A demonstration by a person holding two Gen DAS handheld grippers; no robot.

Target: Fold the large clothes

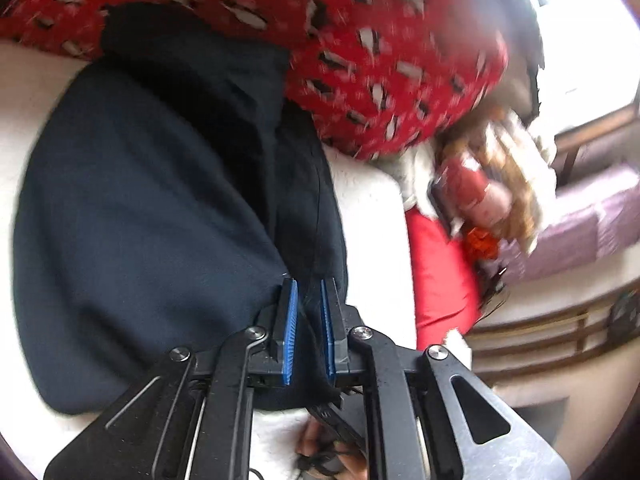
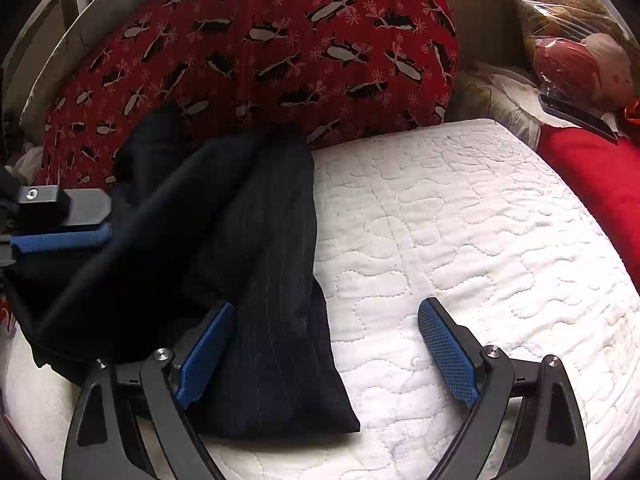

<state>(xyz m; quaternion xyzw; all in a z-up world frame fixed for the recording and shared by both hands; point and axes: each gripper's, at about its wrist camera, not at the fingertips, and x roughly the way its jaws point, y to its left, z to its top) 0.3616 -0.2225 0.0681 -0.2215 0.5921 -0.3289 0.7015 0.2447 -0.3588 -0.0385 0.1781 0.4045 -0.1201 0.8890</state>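
A dark navy pinstriped garment [image 2: 264, 264] lies partly folded on the white quilted mattress [image 2: 460, 220]; it also shows in the left wrist view [image 1: 140, 220]. My left gripper [image 1: 309, 292] is shut on a fold of the dark garment, with cloth pinched between its blue pads and lifted. The left gripper also shows at the left edge of the right wrist view [image 2: 100, 224]. My right gripper [image 2: 326, 316] is open and empty, low over the garment's near end, its left finger [image 2: 208, 348] over the cloth and its right finger [image 2: 448, 352] over the mattress.
A red cushion with a penguin pattern [image 2: 280, 48] stands behind the garment against the wall. A red cloth [image 2: 600, 184] and plastic-wrapped items [image 2: 576, 40] lie at the right. The left wrist view shows a purple sofa [image 1: 580, 220] beyond the mattress edge.
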